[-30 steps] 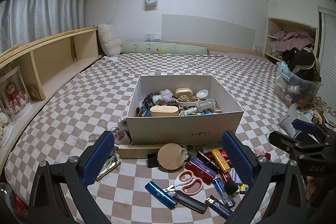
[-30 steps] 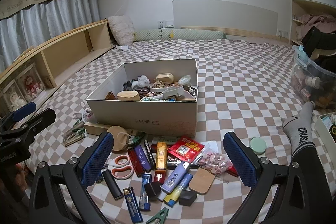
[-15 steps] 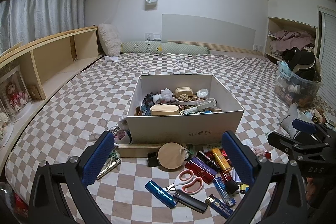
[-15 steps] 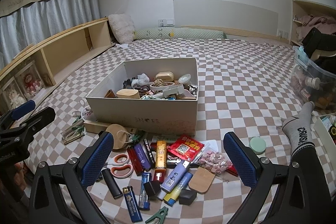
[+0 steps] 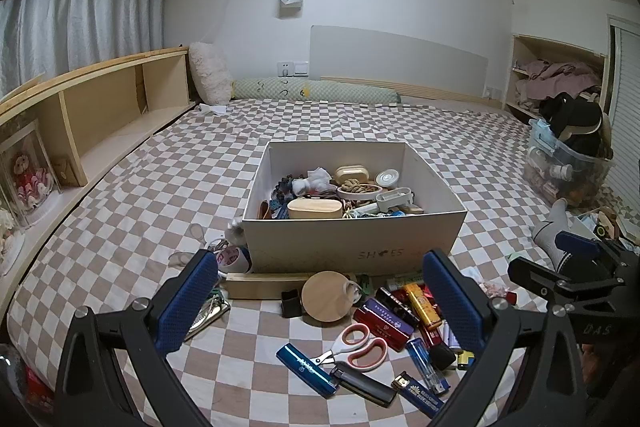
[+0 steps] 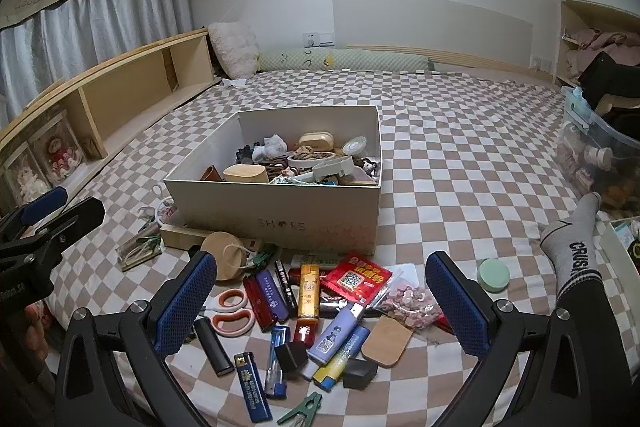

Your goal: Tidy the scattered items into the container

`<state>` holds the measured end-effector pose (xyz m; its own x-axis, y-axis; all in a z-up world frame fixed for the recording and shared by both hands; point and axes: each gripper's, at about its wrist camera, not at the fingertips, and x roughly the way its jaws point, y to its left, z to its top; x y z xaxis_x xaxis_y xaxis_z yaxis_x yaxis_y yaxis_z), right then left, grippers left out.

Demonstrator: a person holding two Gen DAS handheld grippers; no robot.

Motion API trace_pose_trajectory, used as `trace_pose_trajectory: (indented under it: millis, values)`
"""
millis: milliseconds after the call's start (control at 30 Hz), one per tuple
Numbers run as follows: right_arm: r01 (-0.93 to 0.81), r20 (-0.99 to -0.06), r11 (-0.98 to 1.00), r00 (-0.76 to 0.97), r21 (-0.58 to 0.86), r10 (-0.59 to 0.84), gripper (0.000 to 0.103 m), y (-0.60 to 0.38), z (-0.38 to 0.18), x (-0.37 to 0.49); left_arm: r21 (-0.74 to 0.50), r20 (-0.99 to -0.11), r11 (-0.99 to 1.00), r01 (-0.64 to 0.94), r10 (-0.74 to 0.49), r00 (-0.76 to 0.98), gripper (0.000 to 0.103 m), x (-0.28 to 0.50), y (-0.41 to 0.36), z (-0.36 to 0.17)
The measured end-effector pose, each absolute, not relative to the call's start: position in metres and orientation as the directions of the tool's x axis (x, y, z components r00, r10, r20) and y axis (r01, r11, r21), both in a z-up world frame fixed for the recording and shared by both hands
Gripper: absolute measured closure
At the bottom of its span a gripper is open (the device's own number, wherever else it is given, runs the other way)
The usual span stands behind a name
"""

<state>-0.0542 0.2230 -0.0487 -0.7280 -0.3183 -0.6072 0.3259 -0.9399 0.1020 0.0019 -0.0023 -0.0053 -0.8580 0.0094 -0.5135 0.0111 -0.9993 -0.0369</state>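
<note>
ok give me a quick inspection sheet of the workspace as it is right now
Surface: checkered bedspread, wrinkled.
Job's things: shoe box open, partly filled; scissors, gold lighter, red packet, green clothespin, round wooden disc loose in front of it.
Clutter: mint round tin apart to the right; clear storage bin.
Grippers: left gripper and right gripper open, empty, above the pile.
Cables: nothing seen.
Surroundings: wooden shelf, curtains, socked foot.
</note>
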Motion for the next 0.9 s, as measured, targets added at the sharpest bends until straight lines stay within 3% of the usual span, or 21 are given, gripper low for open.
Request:
trace_pose_trajectory:
  millis: [667,900]
  values:
    - [0.317,-0.598,-0.941,-0.734,0.116,-0.321,0.000,0.223,-0.067,-0.063,-0.071,-0.543,-0.997,0.015,0.026,-0.840,0.000,-0.011,-0.019,-0.035]
    - [0.316,-0.626,-0.943,-0.716,0.103,-0.309,0.000,0.219,-0.083,-0.068,-0.095,-0.622,-0.995,-0.009,0.067,-0.780,0.000,-0.020,-0.028,-0.058]
